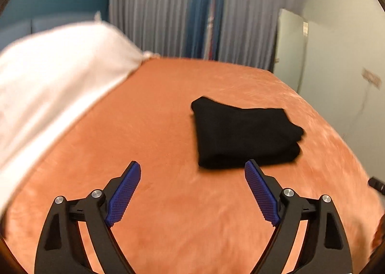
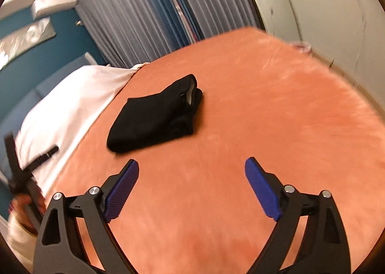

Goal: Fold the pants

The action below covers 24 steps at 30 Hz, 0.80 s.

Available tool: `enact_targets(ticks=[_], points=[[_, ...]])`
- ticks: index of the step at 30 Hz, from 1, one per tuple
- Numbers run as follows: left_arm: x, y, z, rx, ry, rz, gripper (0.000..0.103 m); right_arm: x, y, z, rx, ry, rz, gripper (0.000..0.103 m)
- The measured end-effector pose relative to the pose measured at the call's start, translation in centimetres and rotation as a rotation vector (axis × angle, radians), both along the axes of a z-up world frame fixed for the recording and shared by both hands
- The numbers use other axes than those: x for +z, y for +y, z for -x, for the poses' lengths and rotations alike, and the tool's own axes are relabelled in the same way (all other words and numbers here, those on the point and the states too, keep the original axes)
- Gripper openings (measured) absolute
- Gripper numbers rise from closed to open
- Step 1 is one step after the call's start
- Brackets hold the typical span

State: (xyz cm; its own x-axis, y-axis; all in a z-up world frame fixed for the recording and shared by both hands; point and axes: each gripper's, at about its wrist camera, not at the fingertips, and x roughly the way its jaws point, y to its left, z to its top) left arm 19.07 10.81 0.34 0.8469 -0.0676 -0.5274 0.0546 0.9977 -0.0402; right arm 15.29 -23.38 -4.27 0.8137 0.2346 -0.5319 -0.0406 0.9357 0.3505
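Observation:
Black pants (image 1: 245, 132) lie folded into a compact stack on the orange bedspread (image 1: 156, 117). My left gripper (image 1: 192, 168) is open, its blue pads spread wide over bare bedspread, and the stack sits just beyond its right finger. In the right wrist view the same pants (image 2: 154, 117) lie ahead and to the left of my right gripper (image 2: 191, 164). That gripper is open too, with nothing between its fingers. The pants touch neither gripper.
A white pillow (image 1: 53, 77) lies on the left side of the bed, also seen as the pillow (image 2: 69, 96) in the right wrist view. Grey-blue curtains (image 1: 168, 9) hang behind the bed. A hand holding the other gripper (image 2: 21, 189) shows at the left edge.

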Motion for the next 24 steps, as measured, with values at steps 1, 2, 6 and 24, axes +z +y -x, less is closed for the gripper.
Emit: enact_targets(ticks=[1, 2, 6, 24], points=[[0.6, -0.7, 2.3, -0.023, -0.018, -0.034, 0.086, 0.2, 0.7, 1.5, 0.000, -0.007, 0.014, 0.088], [0.9, -1.5, 3.8, -0.041, -0.024, -0.052, 0.086, 0.4, 1.4, 2.6, 0.000, -0.013, 0.027, 0.088], [1.6, -4.5, 6.1, -0.076, -0.029, -0.060, 0.087, 1.4, 5.2, 4.2, 0.037, -0.064, 0.116, 0.092], [-6.1, -4.7, -0.9, 0.063, 0.077, -0.108, 0.087, -0.3, 9.8, -2.3, -0.040, -0.156, 0.254, 0.098]])
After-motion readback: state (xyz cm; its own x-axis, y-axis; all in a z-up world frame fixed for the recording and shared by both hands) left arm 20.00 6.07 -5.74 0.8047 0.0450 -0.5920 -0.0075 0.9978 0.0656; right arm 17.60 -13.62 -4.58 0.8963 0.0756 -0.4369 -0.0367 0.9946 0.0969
